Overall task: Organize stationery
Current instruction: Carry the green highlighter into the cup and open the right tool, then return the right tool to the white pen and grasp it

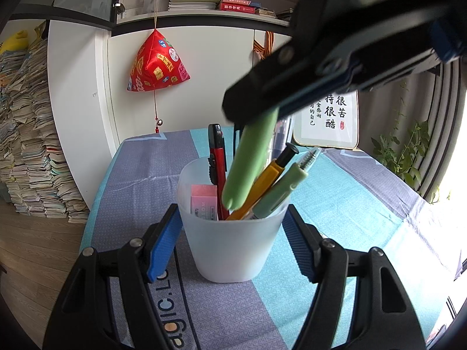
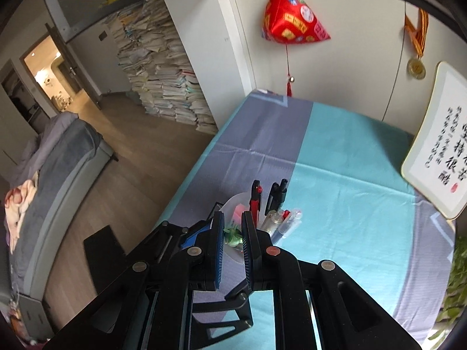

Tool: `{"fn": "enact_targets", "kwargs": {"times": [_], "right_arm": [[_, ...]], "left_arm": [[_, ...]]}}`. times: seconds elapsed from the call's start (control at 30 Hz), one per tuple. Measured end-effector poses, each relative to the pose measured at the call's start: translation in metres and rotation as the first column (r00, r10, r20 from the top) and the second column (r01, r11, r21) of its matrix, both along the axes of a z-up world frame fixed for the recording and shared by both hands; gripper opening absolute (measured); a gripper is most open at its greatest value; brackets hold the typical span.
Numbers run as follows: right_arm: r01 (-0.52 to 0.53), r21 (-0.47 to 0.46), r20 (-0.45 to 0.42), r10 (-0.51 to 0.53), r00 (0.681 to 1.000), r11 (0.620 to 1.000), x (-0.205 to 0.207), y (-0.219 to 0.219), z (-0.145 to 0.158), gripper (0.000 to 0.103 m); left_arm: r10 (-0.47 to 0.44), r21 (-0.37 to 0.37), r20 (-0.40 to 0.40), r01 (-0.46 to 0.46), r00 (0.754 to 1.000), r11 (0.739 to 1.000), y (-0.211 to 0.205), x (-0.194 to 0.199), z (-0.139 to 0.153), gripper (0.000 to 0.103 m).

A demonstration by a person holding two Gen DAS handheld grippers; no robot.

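A translucent white cup (image 1: 233,250) stands on the striped tablecloth, and my left gripper (image 1: 232,215) is shut on it, one blue pad on each side. Inside it stand a red utility knife (image 1: 217,157), a yellow pen (image 1: 268,180), a pale green pen (image 1: 283,183) and a pink eraser (image 1: 202,201). My right gripper (image 1: 248,108) comes in from the upper right, shut on the top of a thick green pen (image 1: 251,157) whose lower end is inside the cup. In the right wrist view that green pen (image 2: 233,233) shows end-on between the right gripper's (image 2: 233,218) pads, above the cup (image 2: 233,199).
A framed calligraphy board (image 1: 329,122) leans at the table's far right. A red hanging ornament (image 1: 157,61) and a medal (image 2: 416,68) are on the wall behind. Tall paper stacks (image 1: 29,134) stand on the floor to the left, a plant (image 1: 405,151) to the right.
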State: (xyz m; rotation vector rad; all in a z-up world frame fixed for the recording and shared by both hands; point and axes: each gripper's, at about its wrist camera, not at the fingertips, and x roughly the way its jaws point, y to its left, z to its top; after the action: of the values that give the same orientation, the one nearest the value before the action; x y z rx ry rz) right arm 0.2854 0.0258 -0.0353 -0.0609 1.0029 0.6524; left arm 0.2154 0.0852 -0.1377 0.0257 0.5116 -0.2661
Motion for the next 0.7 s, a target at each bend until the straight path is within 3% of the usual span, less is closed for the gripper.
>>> {"fn": "enact_targets", "kwargs": {"times": [0.47, 0.7], "right_arm": [[-0.004, -0.002, -0.066, 0.004, 0.998, 1.000, 0.012, 0.001, -0.020, 0.013], [0.018, 0.020, -0.041, -0.017, 0.999, 1.000, 0.001, -0.013, -0.011, 0.013]], "left_arm": [[0.001, 0.000, -0.004, -0.001, 1.000, 1.000, -0.001, -0.001, -0.001, 0.070], [0.002, 0.001, -0.006, -0.002, 1.000, 1.000, -0.004, -0.002, -0.001, 0.070]]}}
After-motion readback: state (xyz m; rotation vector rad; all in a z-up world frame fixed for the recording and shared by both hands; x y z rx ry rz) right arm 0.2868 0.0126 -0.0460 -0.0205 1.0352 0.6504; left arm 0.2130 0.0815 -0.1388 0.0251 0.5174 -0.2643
